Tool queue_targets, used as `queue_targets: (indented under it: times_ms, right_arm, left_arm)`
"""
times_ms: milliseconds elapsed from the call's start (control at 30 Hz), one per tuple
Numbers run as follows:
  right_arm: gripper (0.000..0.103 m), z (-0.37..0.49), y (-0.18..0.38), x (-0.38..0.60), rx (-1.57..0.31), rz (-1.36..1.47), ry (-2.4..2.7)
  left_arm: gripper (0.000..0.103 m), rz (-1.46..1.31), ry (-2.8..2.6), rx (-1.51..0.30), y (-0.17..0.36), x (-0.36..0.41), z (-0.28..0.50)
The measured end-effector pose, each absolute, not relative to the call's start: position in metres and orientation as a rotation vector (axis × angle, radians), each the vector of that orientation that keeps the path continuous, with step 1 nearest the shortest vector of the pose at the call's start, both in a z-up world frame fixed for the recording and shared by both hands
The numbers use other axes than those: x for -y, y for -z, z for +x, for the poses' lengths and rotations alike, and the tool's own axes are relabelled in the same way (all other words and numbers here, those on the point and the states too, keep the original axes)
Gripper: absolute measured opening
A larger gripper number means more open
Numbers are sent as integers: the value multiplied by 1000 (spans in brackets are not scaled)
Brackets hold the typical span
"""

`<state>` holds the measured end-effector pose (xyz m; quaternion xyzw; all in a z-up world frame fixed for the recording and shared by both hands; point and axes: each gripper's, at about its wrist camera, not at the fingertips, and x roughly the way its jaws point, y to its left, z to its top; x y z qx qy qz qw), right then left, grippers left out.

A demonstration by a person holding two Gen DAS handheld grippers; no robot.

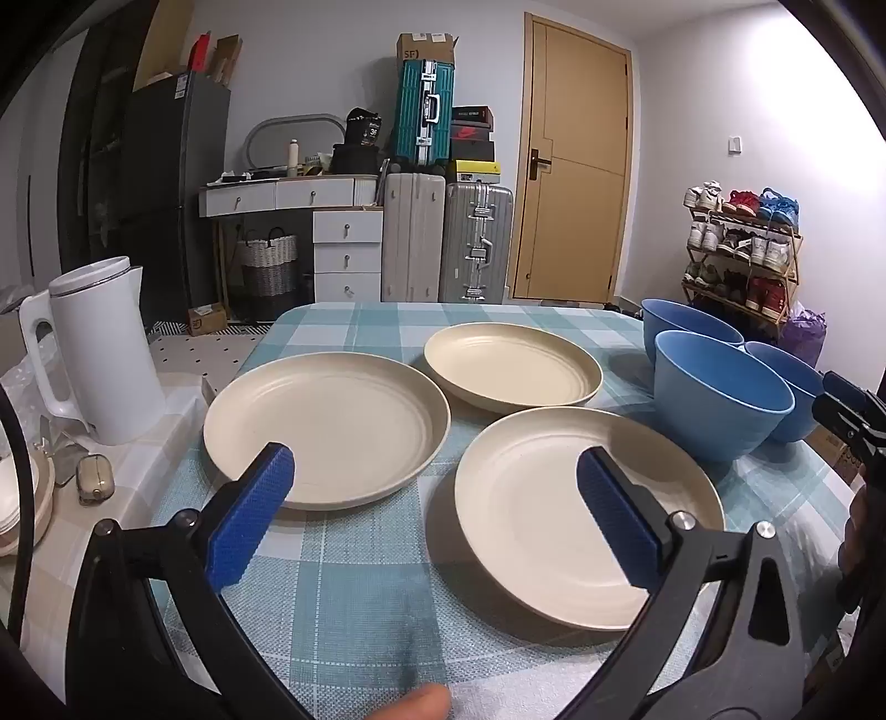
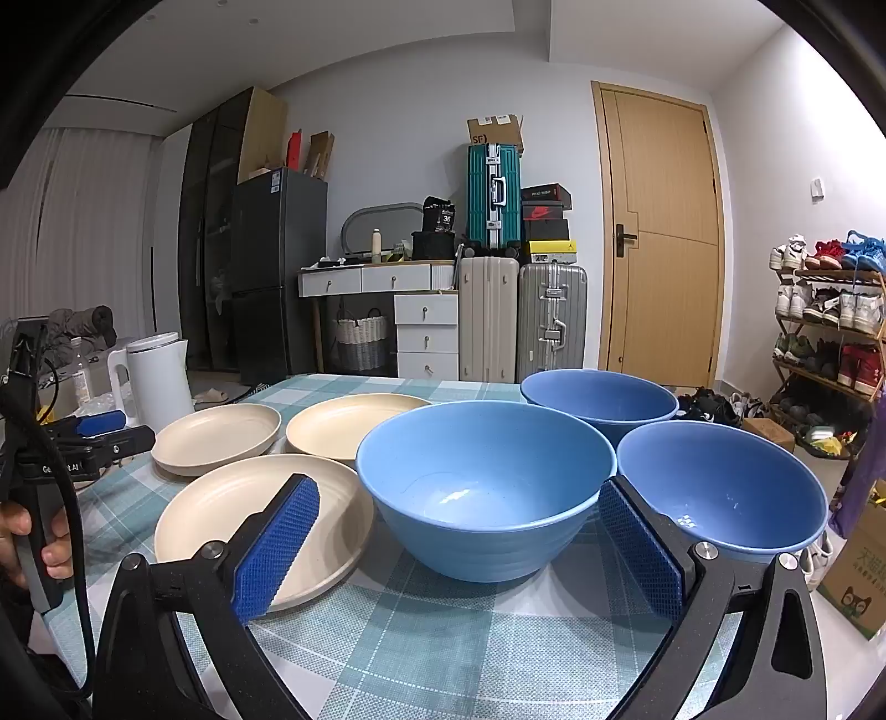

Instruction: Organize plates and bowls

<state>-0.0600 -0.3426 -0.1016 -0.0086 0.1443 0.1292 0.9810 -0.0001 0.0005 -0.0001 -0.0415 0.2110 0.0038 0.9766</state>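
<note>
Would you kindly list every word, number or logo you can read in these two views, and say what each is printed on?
"SF": cardboard box on top of the teal suitcase.
"36": black bag on the white desk.
Swoosh logo, no words: red shoebox.
"Ge...AI", partly hidden: left gripper body.
Chinese characters on the green-and-white box, the fridge sticker and the suitcase labels: too small or blurred.

Checked tablecloth (image 1: 354,598) carries three cream plates (image 1: 326,426) and three blue bowls (image 2: 487,487)

left gripper (image 1: 434,487): black frame showing, blue textured pads (image 1: 252,515), silver screws | right gripper (image 2: 459,540): same black-and-blue build | left hand (image 2: 33,540): bare skin showing, black cable trailing beside white lettering
</note>
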Motion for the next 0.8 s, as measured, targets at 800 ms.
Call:
queue_targets:
  times_ms: [800]
  right_arm:
    - [103,-59,102,343,-283,-19,-259]
  left_arm:
    - [102,-79,-11,-429,0,-1,-2]
